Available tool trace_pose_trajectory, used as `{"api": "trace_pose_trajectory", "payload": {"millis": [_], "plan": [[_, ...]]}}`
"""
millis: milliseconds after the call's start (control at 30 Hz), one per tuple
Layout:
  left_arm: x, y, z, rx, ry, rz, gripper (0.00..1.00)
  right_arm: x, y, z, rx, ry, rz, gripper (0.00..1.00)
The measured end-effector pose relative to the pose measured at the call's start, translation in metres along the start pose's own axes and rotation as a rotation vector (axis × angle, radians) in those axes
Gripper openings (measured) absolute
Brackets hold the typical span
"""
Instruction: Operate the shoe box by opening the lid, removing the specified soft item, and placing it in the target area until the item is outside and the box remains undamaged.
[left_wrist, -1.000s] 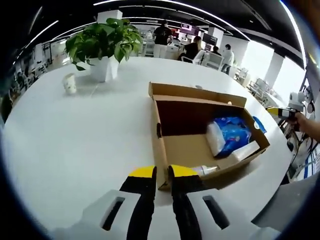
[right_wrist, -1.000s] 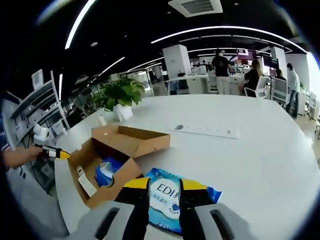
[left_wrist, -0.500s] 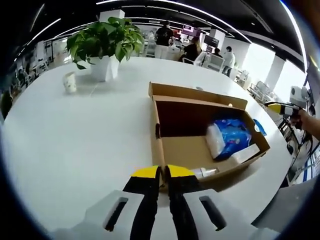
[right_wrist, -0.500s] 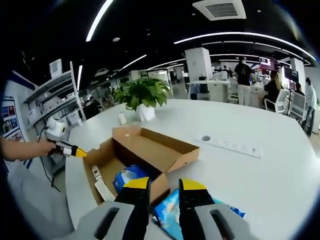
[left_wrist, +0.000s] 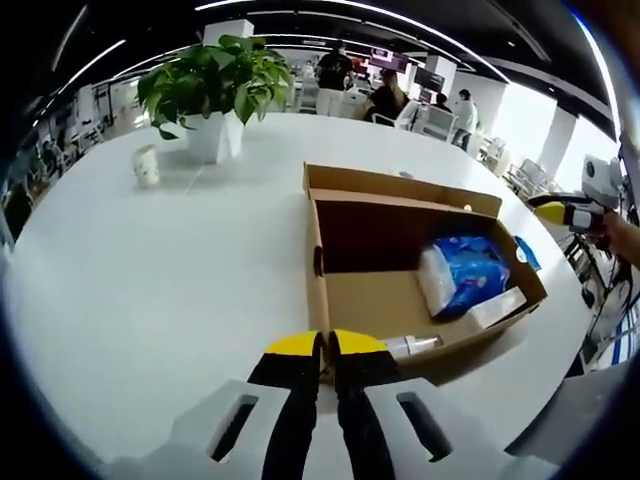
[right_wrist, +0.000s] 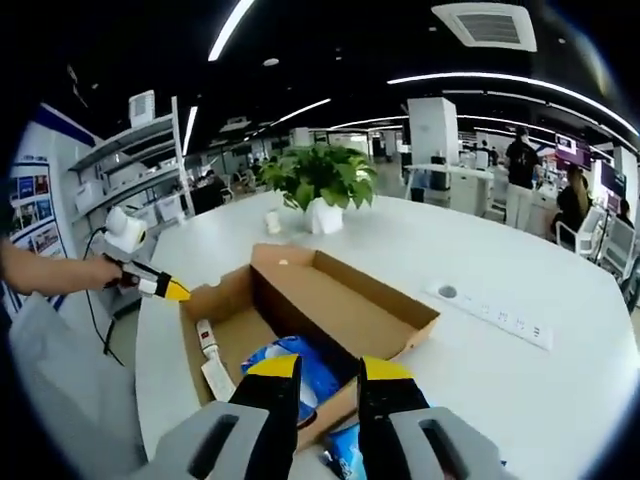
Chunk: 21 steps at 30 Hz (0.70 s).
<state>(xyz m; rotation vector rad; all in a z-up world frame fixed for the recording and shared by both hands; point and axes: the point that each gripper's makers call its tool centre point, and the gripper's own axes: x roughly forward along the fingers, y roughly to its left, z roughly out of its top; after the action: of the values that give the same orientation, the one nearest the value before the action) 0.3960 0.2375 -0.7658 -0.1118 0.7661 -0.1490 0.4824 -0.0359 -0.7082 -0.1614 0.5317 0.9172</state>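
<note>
The brown cardboard shoe box (left_wrist: 420, 270) sits open at centre right of the left gripper view, its lid (left_wrist: 400, 185) folded back along the far edge. Inside, at the box's right end, lies a soft blue-and-white pack (left_wrist: 455, 272), with a white tube (left_wrist: 412, 345) against the near wall. In the right gripper view, a second blue pack (right_wrist: 345, 452) lies outside at bottom centre, just beside the box.

Open shoe box (left_wrist: 400, 280) sits on the counter (left_wrist: 150, 270), wipes pack (left_wrist: 465, 272) and a tube (left_wrist: 412, 345) inside it. Potted plant (left_wrist: 205, 85) and small cup (left_wrist: 147, 165) behind, well apart.
</note>
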Motion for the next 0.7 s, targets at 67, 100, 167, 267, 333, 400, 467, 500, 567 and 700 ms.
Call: {"api": "trace_pose_trajectory", "payload": {"millis": [67,100,167,267,333,400,467,500,567,700], "plan": [[0.0,0.001,0.0,0.004,-0.002,0.003,0.02,0.006,0.005,-0.002,-0.017,0.014,0.012,0.19],[0.0,0.001,0.0,0.003,-0.003,0.003,0.01,0.008,0.006,-0.002,-0.022,0.019,0.015,0.19],[0.0,0.001,0.0,-0.006,-0.006,0.003,0.01,0.013,0.011,-0.003,-0.034,0.032,0.02,0.19],[0.0,0.001,0.0,0.009,-0.003,0.01,0.01,0.021,0.014,-0.007,-0.056,0.054,0.027,0.19],[0.0,0.002,0.0,0.008,-0.002,0.012,0.01,0.025,0.015,-0.009,-0.072,0.064,0.026,0.18],[0.0,0.002,0.0,0.002,-0.004,0.012,0.01,0.03,0.015,-0.011,-0.095,0.081,0.027,0.18],[0.0,0.002,-0.001,0.01,-0.006,0.015,0.01,0.035,0.016,-0.014,-0.106,0.096,0.025,0.18],[-0.001,0.002,-0.001,0.018,-0.008,0.018,0.01,0.038,0.017,-0.015,-0.119,0.103,0.025,0.18],[-0.001,0.002,-0.001,0.02,-0.007,0.02,0.01,0.042,0.017,-0.018,-0.138,0.118,0.024,0.18],[0.0,0.003,0.0,0.015,-0.007,0.021,0.01,0.049,0.017,-0.022,-0.16,0.142,0.021,0.17]]}}
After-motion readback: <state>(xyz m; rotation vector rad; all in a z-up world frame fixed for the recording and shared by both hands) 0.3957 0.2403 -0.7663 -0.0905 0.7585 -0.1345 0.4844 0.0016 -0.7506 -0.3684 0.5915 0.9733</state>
